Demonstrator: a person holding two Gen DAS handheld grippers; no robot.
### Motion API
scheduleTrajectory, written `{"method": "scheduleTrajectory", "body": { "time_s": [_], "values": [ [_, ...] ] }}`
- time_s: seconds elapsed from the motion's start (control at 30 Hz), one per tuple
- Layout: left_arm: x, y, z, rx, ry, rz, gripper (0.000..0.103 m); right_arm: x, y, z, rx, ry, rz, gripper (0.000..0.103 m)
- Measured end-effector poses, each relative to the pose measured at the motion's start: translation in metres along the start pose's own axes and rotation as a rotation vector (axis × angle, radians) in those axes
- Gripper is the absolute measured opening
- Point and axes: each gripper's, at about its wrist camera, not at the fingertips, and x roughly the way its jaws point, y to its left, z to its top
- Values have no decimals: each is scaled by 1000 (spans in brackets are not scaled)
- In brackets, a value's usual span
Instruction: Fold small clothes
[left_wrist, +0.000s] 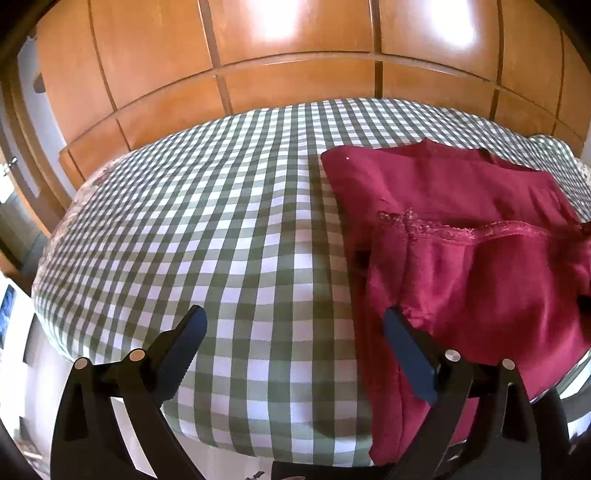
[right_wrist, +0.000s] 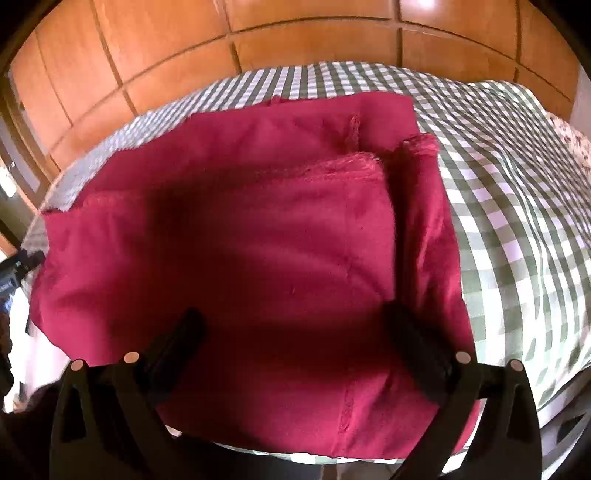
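Both grippers, left (left_wrist: 295, 332) and right (right_wrist: 291, 332), spread empty (hold nothing): garment (right_wrist: 240, 240) lies folded on bed (left_wrist: 221, 221).

Crimson garment (right_wrist: 240, 258), green-white gingham cover (left_wrist: 203, 221)

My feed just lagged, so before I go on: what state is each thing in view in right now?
Red garment: partly folded, lace-trimmed edge turned over on top, lying on the bed, held by neither tool.
Left tool: open, over the checked cover beside the garment's edge.
Right tool: open, above the garment, nothing gripped.
Checked bed cover: spread out, lightly rippled.
Wooden wardrobe doors: shut.
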Motion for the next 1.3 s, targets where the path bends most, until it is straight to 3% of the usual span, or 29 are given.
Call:
{"method": "scheduleTrajectory", "body": {
  "time_s": [0.23,0.6,0.77,0.8,1.0,1.1,1.17,1.23,1.3],
  "values": [
    [-7,-4,-3,30,-62,13,99,-5,0,-8,-14,-75,-1,101],
    [-10,-6,-4,5,-27,-22,99,-10,1,0,-9,-38,-12,101],
    [-9,-7,-6,18,-29,-50,99,-30,-7,9,0,-94,-32,101],
    [-8,-6,-6,8,-22,-72,97,-34,-9,11,2,-109,-38,101],
    [-2,7,-2,-66,29,-245,68,-55,-37,28,53,-182,-114,100],
    [-1,11,0,-94,41,-336,65,-52,-46,34,70,-181,-134,88],
    [-1,9,0,-89,42,-368,58,-48,-49,36,69,-177,-144,83],
    [0,7,1,-81,42,-382,58,-41,-49,40,61,-166,-145,71],
    [3,5,2,-82,47,-401,58,-34,-49,44,47,-158,-152,69]
  ]
}}
